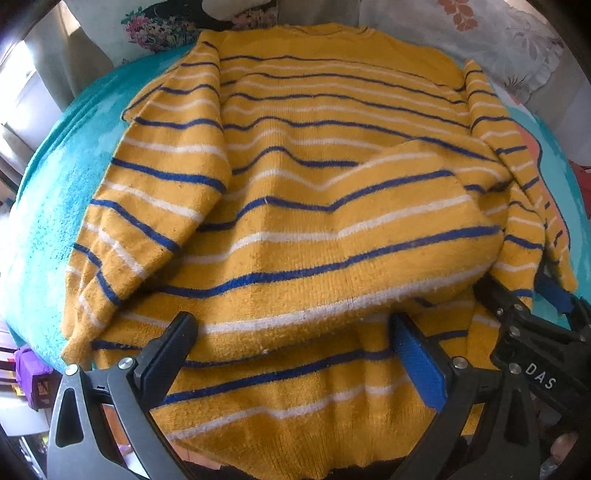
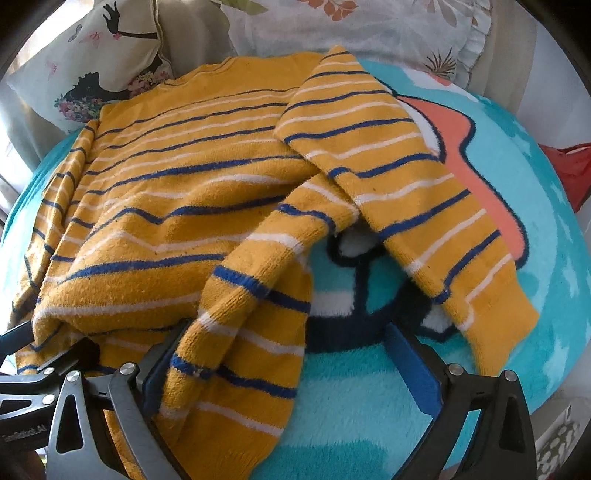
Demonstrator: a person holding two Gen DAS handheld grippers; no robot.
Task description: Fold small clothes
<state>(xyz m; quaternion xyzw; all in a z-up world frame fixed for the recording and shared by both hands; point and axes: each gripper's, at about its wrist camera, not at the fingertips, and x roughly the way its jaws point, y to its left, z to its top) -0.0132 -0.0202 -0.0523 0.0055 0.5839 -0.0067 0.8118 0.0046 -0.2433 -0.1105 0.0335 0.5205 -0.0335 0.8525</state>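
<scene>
A mustard-yellow knitted sweater with navy and white stripes (image 1: 295,206) fills the centre of the left wrist frame, lying on a fluffy turquoise blanket (image 1: 62,192) with both sleeves turned inward. The left gripper (image 1: 295,354) stands wide apart over the hem at the lower edge. The right gripper (image 2: 291,369), likewise wide, has sweater cloth draped over its left finger (image 2: 155,373). Floral pillows (image 2: 369,26) line the top.

Both tools are spread wide, the left tool (image 1: 295,354) and right tool (image 2: 291,373) side by side.
</scene>
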